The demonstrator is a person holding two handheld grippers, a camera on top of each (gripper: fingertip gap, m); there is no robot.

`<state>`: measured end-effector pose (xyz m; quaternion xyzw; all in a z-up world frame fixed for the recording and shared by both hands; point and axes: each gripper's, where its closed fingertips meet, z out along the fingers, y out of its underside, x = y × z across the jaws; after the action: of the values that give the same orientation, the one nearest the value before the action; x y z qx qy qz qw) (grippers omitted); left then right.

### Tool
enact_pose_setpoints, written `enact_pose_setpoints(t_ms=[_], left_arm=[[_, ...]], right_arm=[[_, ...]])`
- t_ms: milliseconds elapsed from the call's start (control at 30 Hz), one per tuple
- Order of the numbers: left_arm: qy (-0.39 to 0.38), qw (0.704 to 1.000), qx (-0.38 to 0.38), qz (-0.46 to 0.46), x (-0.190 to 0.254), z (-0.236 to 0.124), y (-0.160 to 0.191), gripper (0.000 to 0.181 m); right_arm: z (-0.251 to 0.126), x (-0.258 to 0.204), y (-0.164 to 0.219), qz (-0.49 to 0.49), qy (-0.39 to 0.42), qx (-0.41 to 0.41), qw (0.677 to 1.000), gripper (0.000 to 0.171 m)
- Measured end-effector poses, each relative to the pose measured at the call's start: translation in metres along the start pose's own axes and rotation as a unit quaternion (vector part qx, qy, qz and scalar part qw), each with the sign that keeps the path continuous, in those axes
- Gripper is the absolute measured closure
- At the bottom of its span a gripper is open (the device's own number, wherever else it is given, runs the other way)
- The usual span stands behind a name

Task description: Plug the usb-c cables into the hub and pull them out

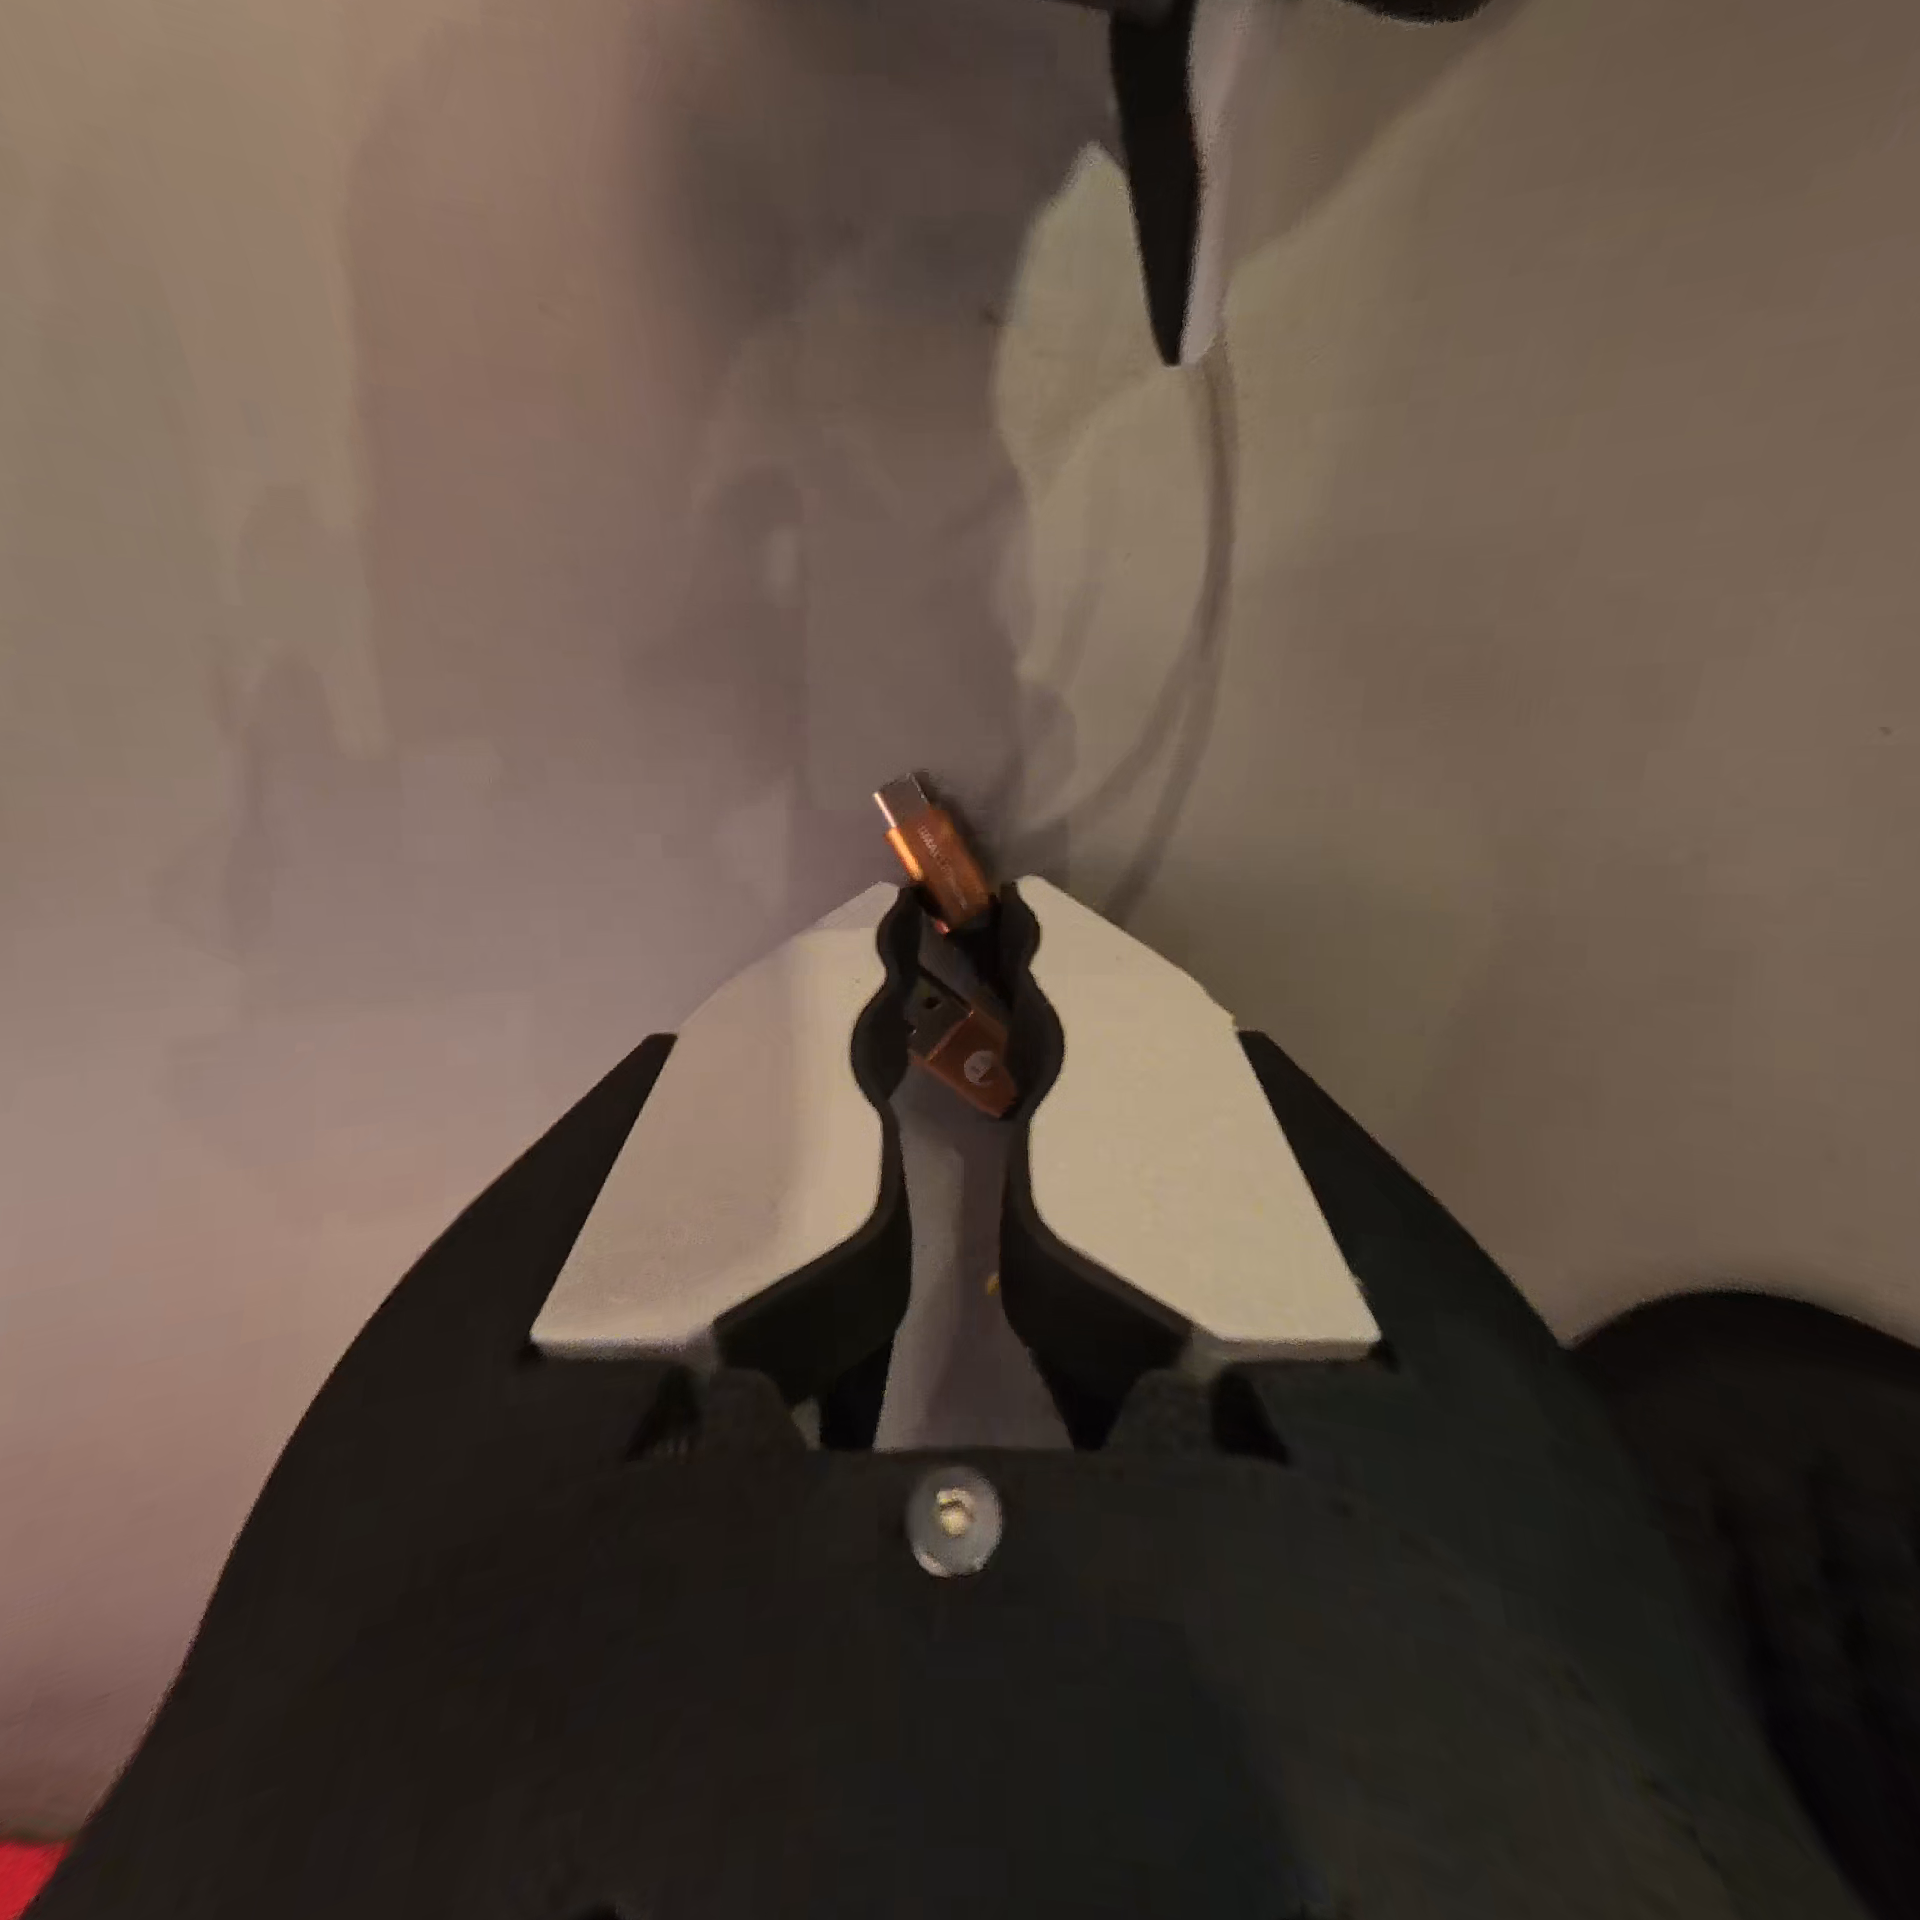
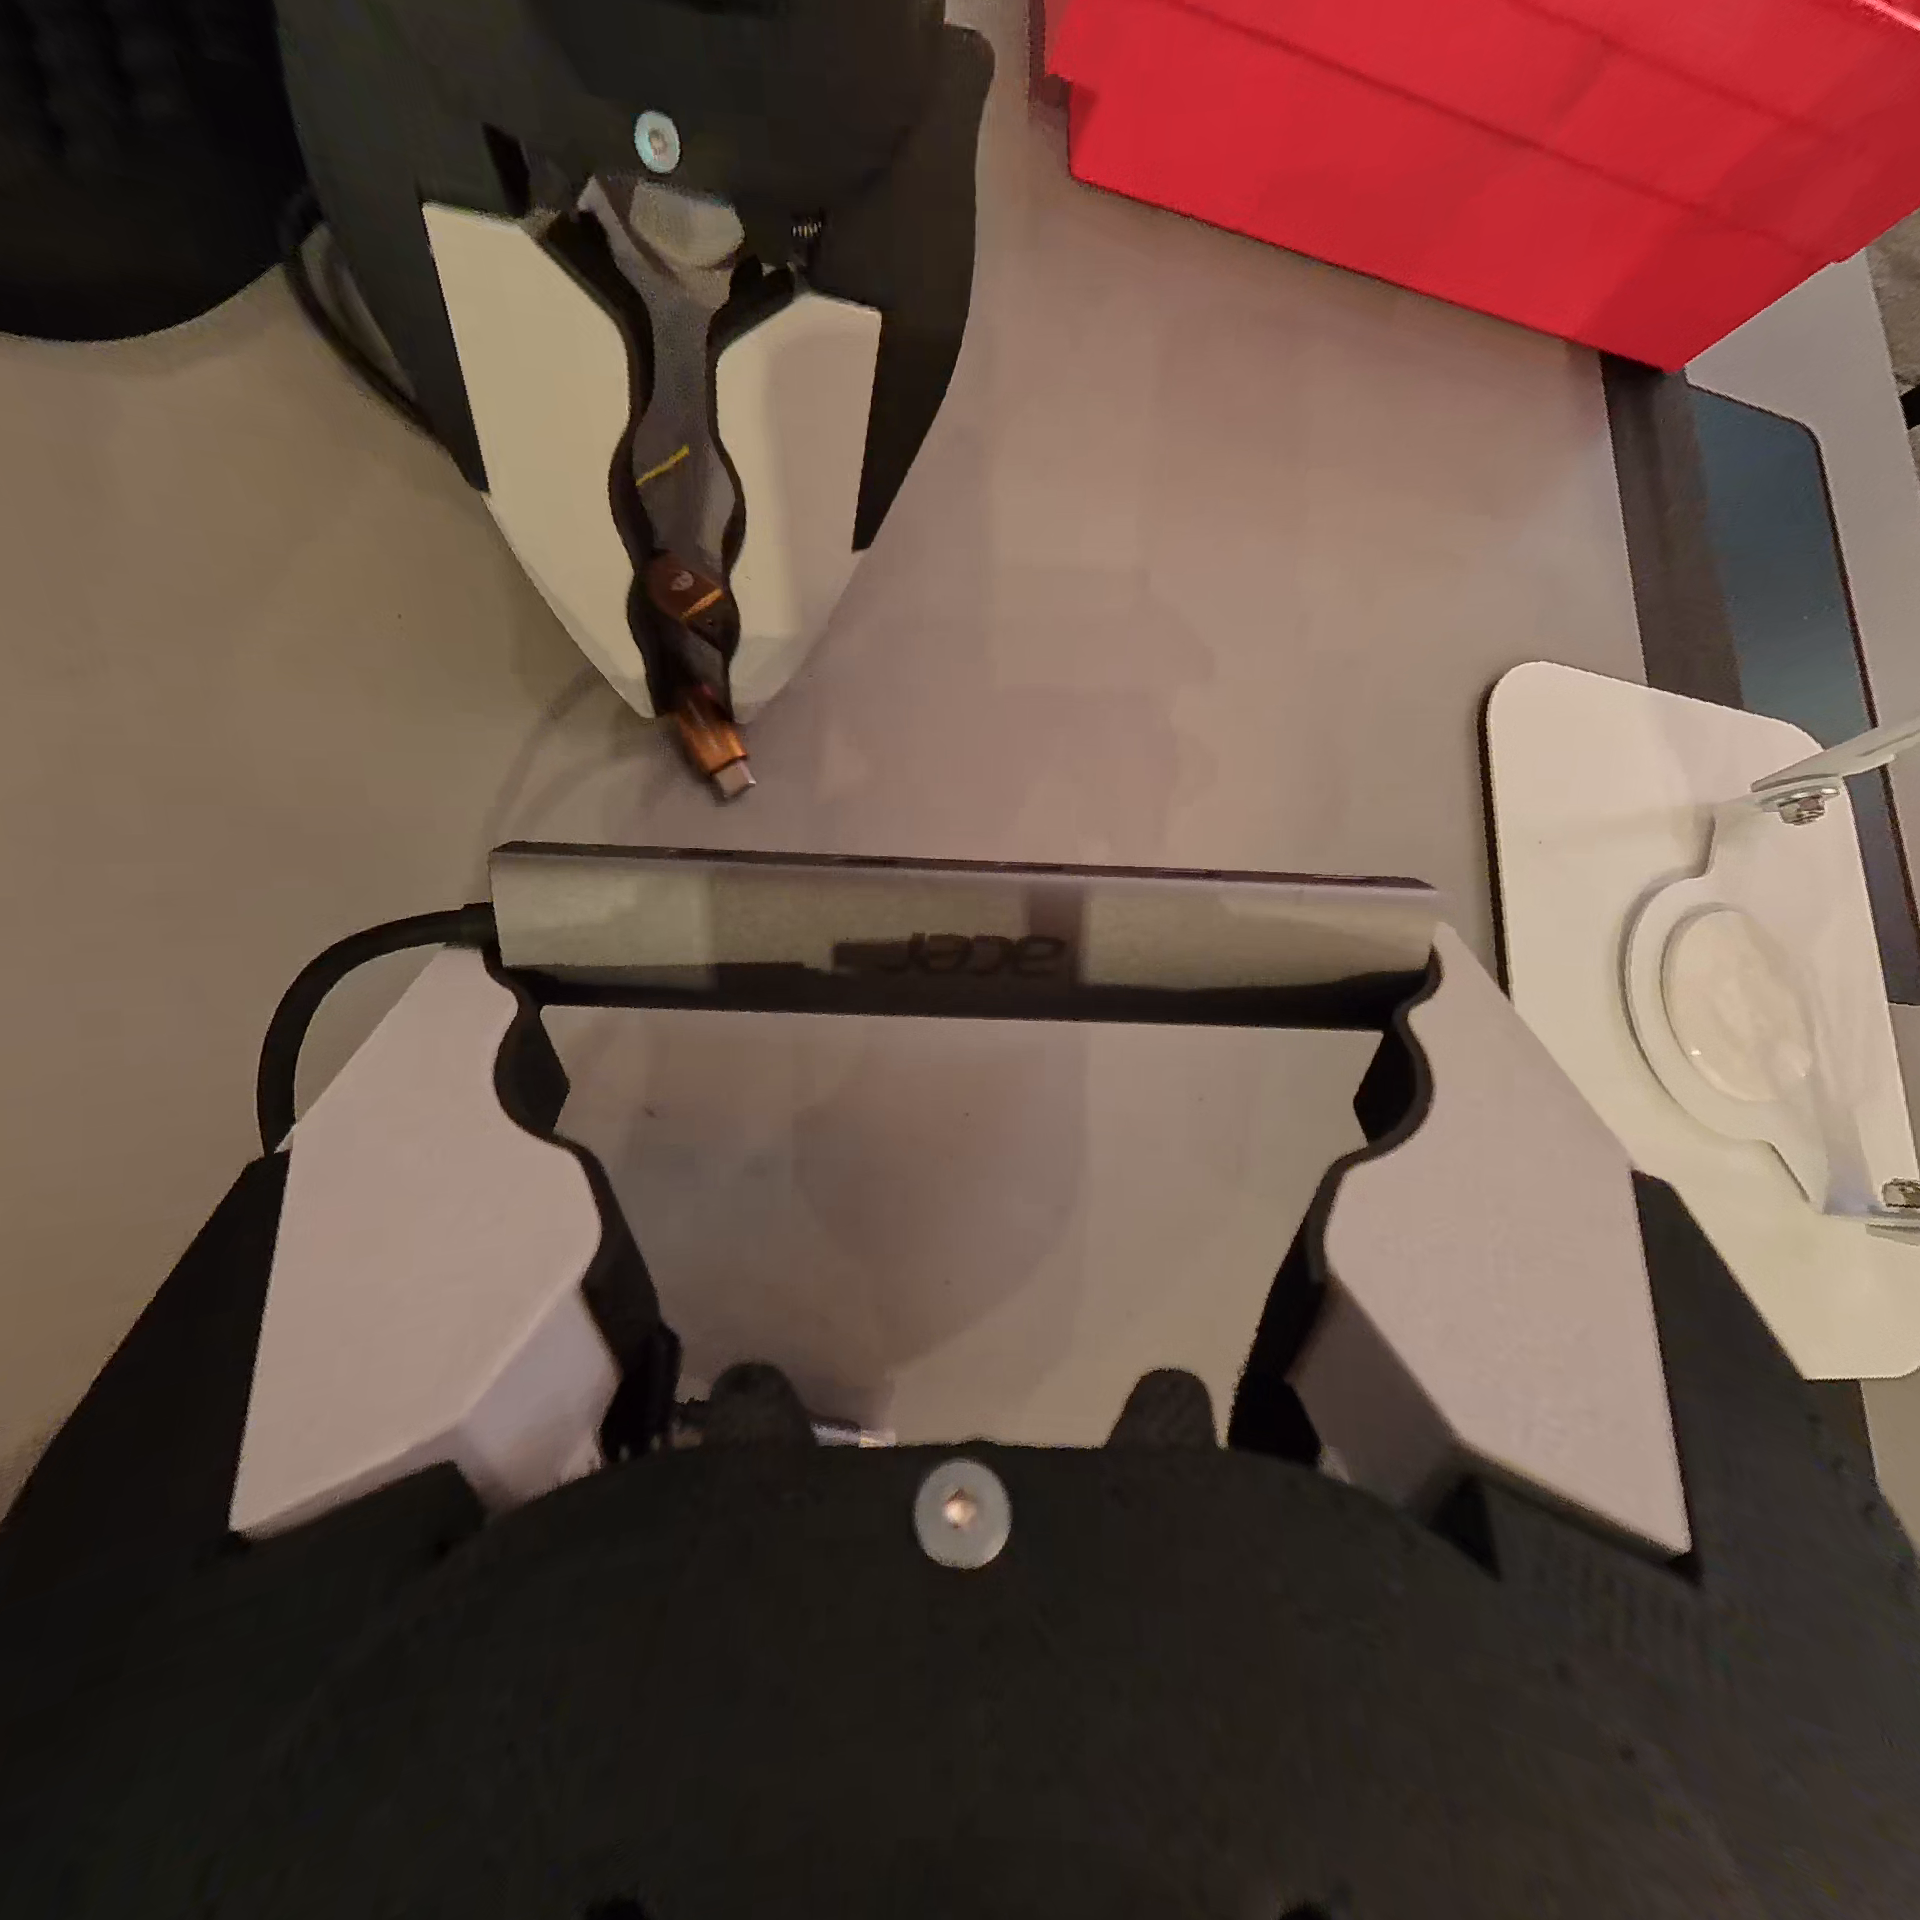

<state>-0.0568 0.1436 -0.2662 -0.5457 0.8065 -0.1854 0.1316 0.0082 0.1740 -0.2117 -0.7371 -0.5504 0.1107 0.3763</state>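
Dim, warm indoor light and a lot of fisheye in both views

Left wrist view is the muddy one: the surface point(image 1: 416, 520) is smeared into soft grey-purple blotches, shadows have no clean edges, only the copper plug point(image 1: 935, 847) looks fairly sharp. Right wrist view is brighter and crisper, with a soft glare band across the hub point(image 2: 935, 920) top, round overlapping shadows under it, and the red box point(image 2: 1455, 156) almost blown out. Edges bend and darken in both.
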Motion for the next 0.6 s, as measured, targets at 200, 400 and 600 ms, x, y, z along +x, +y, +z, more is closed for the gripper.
enact_pose_setpoints(t_ms=[200,400,600], left_arm=[[-0.122,0.992,0.030,-0.021,-0.007,-0.012,-0.010,0.152],[-0.224,0.974,-0.012,-0.040,0.001,-0.006,0.006,0.164],[-0.267,0.958,0.004,-0.108,-0.010,-0.010,0.017,0.170]], right_arm=[[0.000,0.001,0.002,0.000,0.002,-0.001,1.000,0.018],[0.001,0.001,0.000,-0.003,0.004,-0.001,1.000,0.018],[0.001,-0.003,-0.005,-0.009,0.004,0.001,1.000,0.018]])
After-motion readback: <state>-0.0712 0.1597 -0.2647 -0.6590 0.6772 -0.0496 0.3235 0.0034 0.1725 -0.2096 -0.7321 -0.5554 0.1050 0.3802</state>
